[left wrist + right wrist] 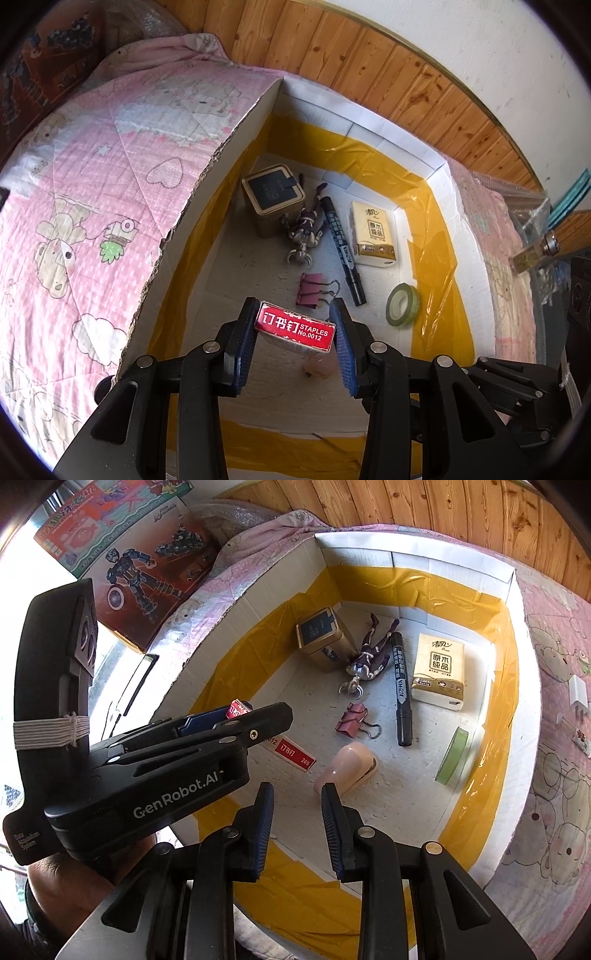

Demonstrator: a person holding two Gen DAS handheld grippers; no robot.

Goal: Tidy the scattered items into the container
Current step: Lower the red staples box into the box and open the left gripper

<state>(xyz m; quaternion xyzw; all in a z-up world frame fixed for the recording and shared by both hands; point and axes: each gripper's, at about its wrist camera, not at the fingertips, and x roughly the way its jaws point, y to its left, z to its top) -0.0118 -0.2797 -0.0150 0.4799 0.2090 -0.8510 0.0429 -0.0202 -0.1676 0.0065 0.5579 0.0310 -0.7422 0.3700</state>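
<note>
My left gripper (295, 325) is shut on a red staples box (294, 331) and holds it inside the cardboard box (221, 162), above the floor. In the right wrist view the left gripper (236, 716) reaches in from the left with the staples box (291, 753) in its jaws. My right gripper (297, 812) is open and empty over the near wall of the box (513, 590). On the box floor lie a pink rounded object (347, 768), a pink binder clip (352, 718), a black marker (400, 688), a toy figure (369, 657), a gold tin (323, 637), a tissue pack (439, 670) and a green tape roll (452, 755).
The box sits on a pink quilt (92, 184) on a bed by a wooden wall (369, 59). A toy carton (140, 561) stands to the left. A small white plug (576, 698) lies on the quilt to the right.
</note>
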